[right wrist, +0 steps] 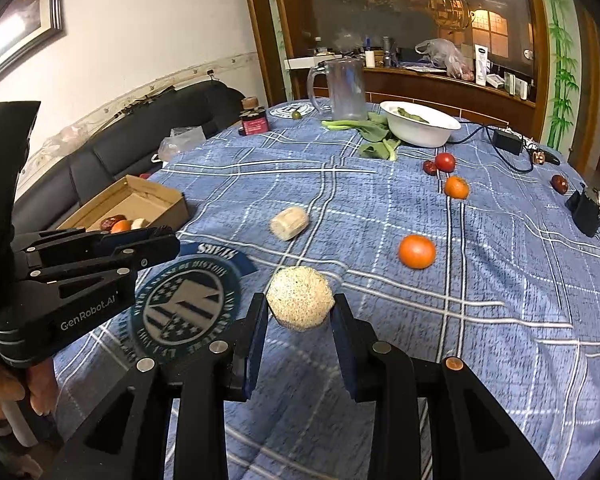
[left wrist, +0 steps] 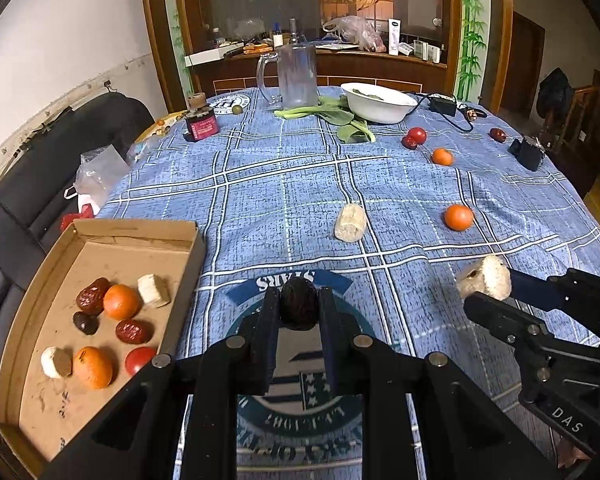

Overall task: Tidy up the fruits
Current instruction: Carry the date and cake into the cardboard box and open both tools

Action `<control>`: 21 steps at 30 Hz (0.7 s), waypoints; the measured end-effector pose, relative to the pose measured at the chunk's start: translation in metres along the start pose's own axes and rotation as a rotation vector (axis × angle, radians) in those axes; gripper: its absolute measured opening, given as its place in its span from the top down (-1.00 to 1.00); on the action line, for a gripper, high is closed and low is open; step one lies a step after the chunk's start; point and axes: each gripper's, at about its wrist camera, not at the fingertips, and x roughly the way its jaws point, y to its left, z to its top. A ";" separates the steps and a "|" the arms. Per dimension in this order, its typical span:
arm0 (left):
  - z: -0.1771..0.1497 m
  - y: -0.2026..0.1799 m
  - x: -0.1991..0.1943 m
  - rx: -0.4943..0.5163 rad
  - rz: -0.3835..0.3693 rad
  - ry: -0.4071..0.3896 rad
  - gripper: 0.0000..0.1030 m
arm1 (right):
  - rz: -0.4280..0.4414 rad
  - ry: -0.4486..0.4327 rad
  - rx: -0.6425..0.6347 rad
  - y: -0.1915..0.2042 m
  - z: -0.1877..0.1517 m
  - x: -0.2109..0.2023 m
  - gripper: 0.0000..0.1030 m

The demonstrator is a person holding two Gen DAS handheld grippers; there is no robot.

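Observation:
My left gripper is shut on a dark date held above the blue tablecloth. A cardboard box at the left holds oranges, red dates, a tomato and pale corn-cob pieces. My right gripper is shut on a pale corn-cob piece, and shows in the left wrist view at the right. Loose on the cloth lie another cob piece, two oranges, a tomato with a red date beside it, and a far date.
A white bowl with greens, loose leafy stalks, a clear glass mug and a small dark jar stand at the table's far side. A black adapter with cable and a black pouch lie at the right. A black sofa is at the left.

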 end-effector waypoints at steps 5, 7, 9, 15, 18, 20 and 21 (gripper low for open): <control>-0.004 0.005 -0.012 -0.006 0.000 -0.018 0.65 | 0.006 -0.005 -0.013 0.013 -0.001 -0.005 0.31; -0.005 0.008 -0.016 -0.009 0.003 -0.025 0.65 | 0.009 -0.008 -0.022 0.018 -0.001 -0.007 0.31; -0.005 0.012 -0.020 -0.015 0.006 -0.030 0.65 | 0.013 -0.012 -0.032 0.024 0.000 -0.009 0.31; -0.007 0.029 -0.030 -0.032 0.028 -0.047 0.65 | 0.042 -0.021 -0.060 0.043 0.007 -0.009 0.31; -0.007 0.040 -0.035 -0.046 0.047 -0.055 0.65 | 0.062 -0.023 -0.080 0.055 0.011 -0.007 0.31; -0.007 0.048 -0.038 -0.055 0.061 -0.060 0.65 | 0.072 -0.024 -0.096 0.064 0.013 -0.005 0.31; -0.007 0.052 -0.040 -0.060 0.070 -0.063 0.65 | 0.078 -0.024 -0.102 0.068 0.014 -0.004 0.31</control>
